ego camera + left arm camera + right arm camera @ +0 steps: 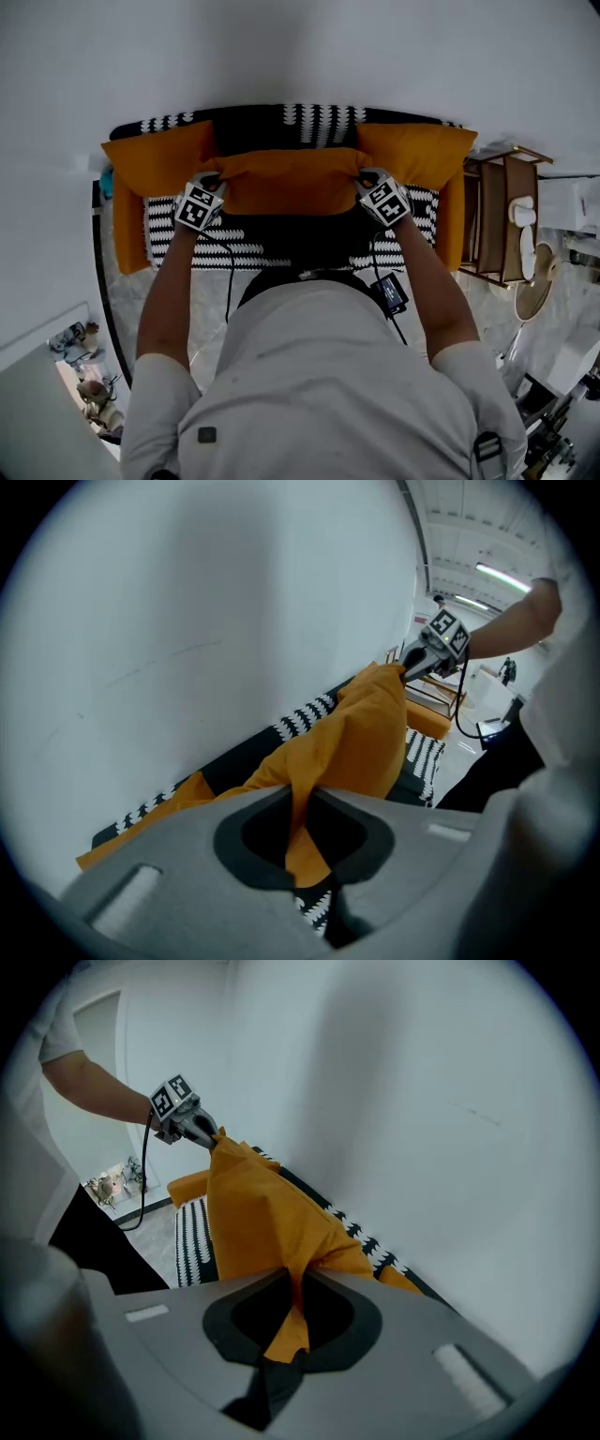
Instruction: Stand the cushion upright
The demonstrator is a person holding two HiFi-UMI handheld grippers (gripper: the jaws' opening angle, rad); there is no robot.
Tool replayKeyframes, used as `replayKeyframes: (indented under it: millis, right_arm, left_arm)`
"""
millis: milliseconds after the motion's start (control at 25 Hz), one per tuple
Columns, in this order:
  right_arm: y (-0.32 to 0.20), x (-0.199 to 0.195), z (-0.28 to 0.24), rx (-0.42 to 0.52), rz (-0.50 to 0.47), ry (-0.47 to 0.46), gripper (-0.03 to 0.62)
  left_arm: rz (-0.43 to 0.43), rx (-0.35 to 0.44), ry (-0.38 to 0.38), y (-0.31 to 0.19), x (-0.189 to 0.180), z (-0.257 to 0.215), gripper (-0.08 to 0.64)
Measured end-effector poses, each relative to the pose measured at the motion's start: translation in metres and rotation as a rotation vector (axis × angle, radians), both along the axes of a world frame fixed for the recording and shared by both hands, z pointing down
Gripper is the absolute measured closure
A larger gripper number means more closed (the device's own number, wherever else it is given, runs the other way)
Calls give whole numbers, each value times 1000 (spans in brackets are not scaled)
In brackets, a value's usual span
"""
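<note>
An orange cushion (291, 181) hangs between my two grippers over the seat of a black-and-white patterned sofa (309, 120) against the white wall. My left gripper (208, 184) is shut on the cushion's left corner, and orange fabric (302, 810) runs pinched through its jaws. At the other end my right gripper (367, 181) is shut on the right corner, with fabric (292, 1307) caught between its jaws. Each gripper view shows the other gripper (417, 663) (202, 1129) at the cushion's far end.
Two more orange cushions (157, 155) (420, 150) lean at the sofa's back corners. A wooden side table (502, 220) stands right of the sofa. A black cable (228, 272) hangs from the left gripper. Clutter lies on the floor at the lower left (84, 361).
</note>
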State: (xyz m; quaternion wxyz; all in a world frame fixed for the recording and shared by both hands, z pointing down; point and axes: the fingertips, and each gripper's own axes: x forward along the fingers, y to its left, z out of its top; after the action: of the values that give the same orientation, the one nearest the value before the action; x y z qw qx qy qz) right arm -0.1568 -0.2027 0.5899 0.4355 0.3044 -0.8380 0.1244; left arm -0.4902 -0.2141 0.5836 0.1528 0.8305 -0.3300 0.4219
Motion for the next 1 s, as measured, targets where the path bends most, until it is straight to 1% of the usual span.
replayKeyframes:
  millis: [120,240,520,720,1000]
  right_arm:
    - [-20,-4,14,-12,16,39,558]
    - [-38,-3,23,-26,21,85,558]
    - [-71,7,70,-89,-20,133,555]
    - [-95,22,106,-148,-14,151,554]
    - [-126,26,135,-171,-21,176,553]
  left_arm:
    - [55,-18,11,-24,-3,15,528]
    - [80,-43,12,-46,-2,32,528]
    - [95,-104,-24,-91,10,76,528]
    - [95,-135,-33,-109,25,101,528]
    - [86,-175,-45,-131,28,136,526]
